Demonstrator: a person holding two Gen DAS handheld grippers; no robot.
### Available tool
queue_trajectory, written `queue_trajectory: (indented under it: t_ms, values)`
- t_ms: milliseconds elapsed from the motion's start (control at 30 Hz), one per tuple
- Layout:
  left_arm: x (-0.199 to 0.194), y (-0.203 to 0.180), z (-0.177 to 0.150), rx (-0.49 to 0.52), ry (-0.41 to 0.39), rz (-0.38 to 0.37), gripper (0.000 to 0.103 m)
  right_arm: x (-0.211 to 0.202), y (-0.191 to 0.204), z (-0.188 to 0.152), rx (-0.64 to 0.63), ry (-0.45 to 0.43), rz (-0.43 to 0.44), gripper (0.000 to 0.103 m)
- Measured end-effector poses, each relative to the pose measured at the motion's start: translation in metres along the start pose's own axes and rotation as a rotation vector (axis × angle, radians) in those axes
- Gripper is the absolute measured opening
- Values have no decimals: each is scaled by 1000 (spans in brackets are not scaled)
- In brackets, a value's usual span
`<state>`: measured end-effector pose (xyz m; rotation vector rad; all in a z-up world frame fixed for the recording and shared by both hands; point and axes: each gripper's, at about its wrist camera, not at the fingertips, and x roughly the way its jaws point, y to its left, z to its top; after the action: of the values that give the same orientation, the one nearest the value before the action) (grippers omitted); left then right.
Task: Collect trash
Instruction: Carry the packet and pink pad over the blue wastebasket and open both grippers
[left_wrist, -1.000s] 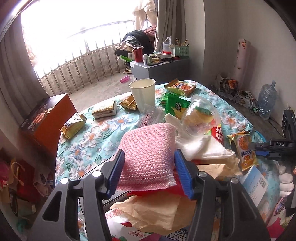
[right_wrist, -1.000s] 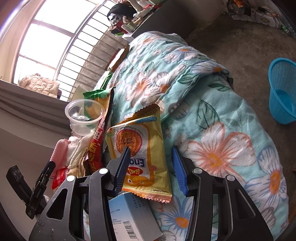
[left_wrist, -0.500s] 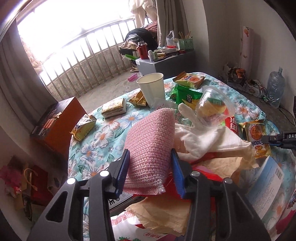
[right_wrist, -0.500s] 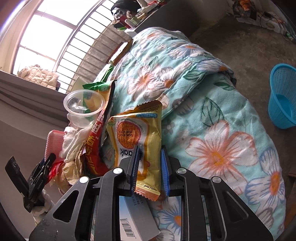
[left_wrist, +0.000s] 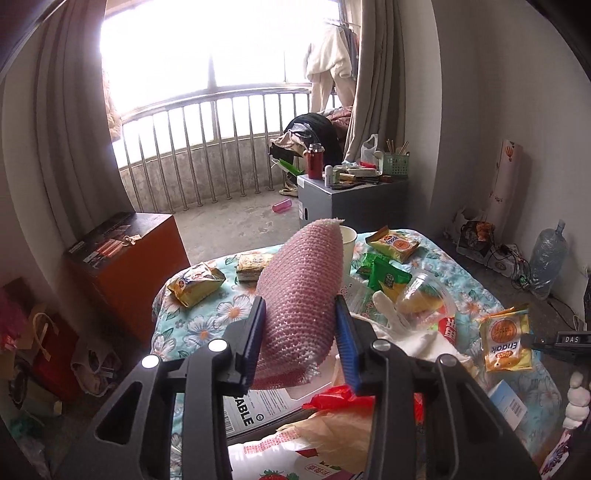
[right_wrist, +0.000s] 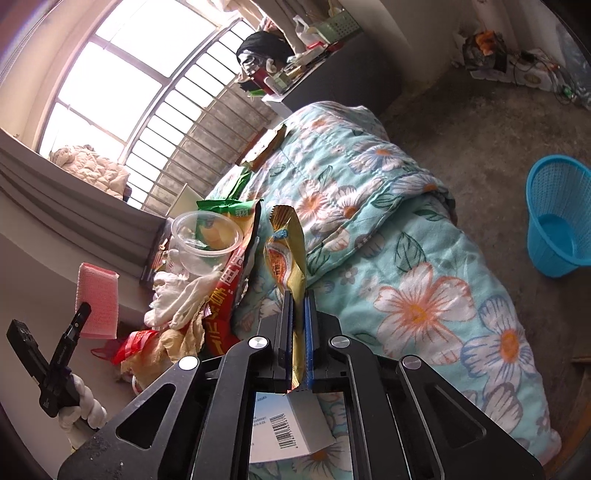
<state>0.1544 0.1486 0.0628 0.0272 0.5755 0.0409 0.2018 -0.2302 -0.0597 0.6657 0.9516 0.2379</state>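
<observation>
Here a pink knitted cloth (left_wrist: 299, 306) is pinched by the left gripper (left_wrist: 300, 334), above the desk (left_wrist: 207, 314); a yellow "Enaak" snack packet (right_wrist: 290, 266) is clamped by the right gripper (right_wrist: 298, 332), lifted near the desk's edge.

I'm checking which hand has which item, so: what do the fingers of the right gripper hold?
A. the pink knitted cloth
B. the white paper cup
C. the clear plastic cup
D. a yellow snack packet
D: in the right wrist view the right gripper is pinched shut on the yellow snack packet, while the pink knitted cloth sits in the left gripper.
</observation>
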Motion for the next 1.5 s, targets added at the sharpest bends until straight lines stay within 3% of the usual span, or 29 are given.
queue_trajectory:
  t_ms: [267, 500, 1067, 1233, 1500]
  values:
    - [-49, 3, 11, -78, -121, -70, 36, -45, 0, -9, 3, -115, 29, 3]
    - [-78, -31, 16, -100, -171, -214, 36, -75, 1, -27, 3, -192, 15, 3]
    - [-61, -206, 9, 58, 9, -606, 36, -150, -91, -54, 187, -305, -42, 3]
    - [-33, -270, 6, 97, 132, -719, 36, -169, -123, -59, 266, -348, -62, 3]
    - [8, -373, 6, 188, 276, -823, 36, -193, -170, -59, 369, -423, -119, 3]
